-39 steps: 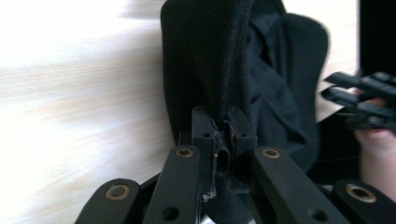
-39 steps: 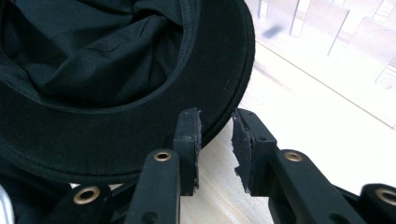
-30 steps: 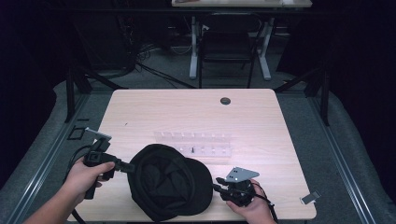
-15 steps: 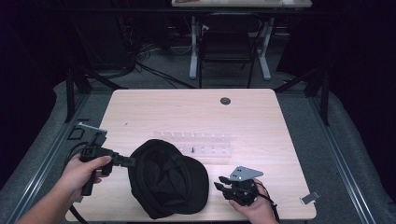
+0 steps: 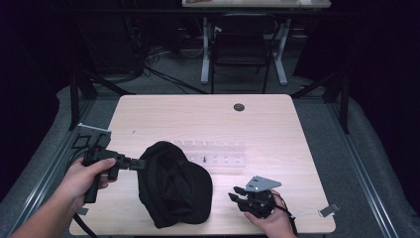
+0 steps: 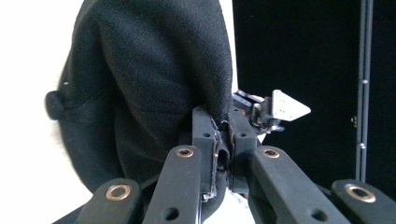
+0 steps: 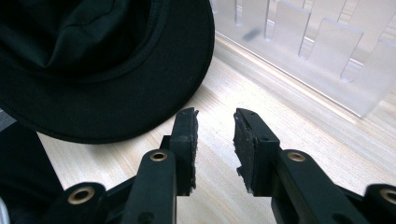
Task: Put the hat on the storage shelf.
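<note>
The left gripper (image 5: 139, 164) is pinching the black cap's (image 5: 174, 183) back edge, tilting it off the table (image 5: 277, 124); the right gripper (image 5: 240, 197), jaws parted and empty, is waiting beside the brim, placement undone

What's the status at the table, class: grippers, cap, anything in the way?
Left gripper shut on black cap edge. Right gripper open, empty, beside brim. Clear rack behind cap, apart.

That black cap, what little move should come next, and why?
Probably bring the open right tongs onto the brim of the black cap. The left tongs pinch only its rim, so it hangs slack, and the right tongs have nothing between them.
</note>
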A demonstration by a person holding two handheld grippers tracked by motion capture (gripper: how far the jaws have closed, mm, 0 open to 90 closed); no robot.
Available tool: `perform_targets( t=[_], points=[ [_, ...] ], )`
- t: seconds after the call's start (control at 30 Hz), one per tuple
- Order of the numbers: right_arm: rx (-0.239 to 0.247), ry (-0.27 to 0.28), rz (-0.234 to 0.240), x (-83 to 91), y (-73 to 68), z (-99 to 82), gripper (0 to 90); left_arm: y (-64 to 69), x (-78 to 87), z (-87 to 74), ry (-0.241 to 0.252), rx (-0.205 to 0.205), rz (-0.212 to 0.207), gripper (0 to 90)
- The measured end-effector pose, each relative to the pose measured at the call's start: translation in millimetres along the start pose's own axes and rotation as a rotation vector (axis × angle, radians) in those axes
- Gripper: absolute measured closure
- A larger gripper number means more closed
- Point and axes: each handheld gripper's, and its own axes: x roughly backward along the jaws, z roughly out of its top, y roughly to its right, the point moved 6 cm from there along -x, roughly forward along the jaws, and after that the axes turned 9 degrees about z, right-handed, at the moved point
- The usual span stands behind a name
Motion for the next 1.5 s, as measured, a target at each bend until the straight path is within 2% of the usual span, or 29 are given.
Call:
perform_targets(
  t=[0.23,0.33,0.47,0.63,0.8,0.97,1.2,1.5],
  points=[
    [-0.007,0.008,0.000,0.4,1.7,-0.3,68.7,17.3,2.9,4.0,0.027,-0.012,-0.050,85.4],
    [-0.008,0.005,0.000,1.2,2.6,-1.0,68.6,27.4,6.8,5.4,0.038,-0.036,-0.072,85.4],
    [-0.009,0.005,-0.003,1.8,2.9,-1.1,68.5,36.2,12.8,7.3,0.048,-0.047,-0.080,85.4],
    [-0.012,0.006,-0.003,2.2,3.6,-1.4,68.3,46.0,26.3,13.0,0.089,-0.069,-0.080,85.4],
    [-0.016,0.011,-0.002,1.9,4.0,-1.5,68.3,50.1,36.5,17.2,0.117,-0.075,-0.070,85.4],
    [-0.014,0.010,-0.004,2.3,4.7,-1.6,67.8,57.4,45.5,22.1,0.147,-0.081,-0.086,85.3],
    [-0.016,0.009,-0.009,2.8,6.6,-2.3,67.7,72.4,49.6,33.7,0.178,-0.094,-0.115,85.3],
    [-0.022,0.014,-0.009,4.1,8.5,-3.0,67.6,81.9,48.5,50.7,0.211,-0.086,-0.108,85.3]
  ],
)
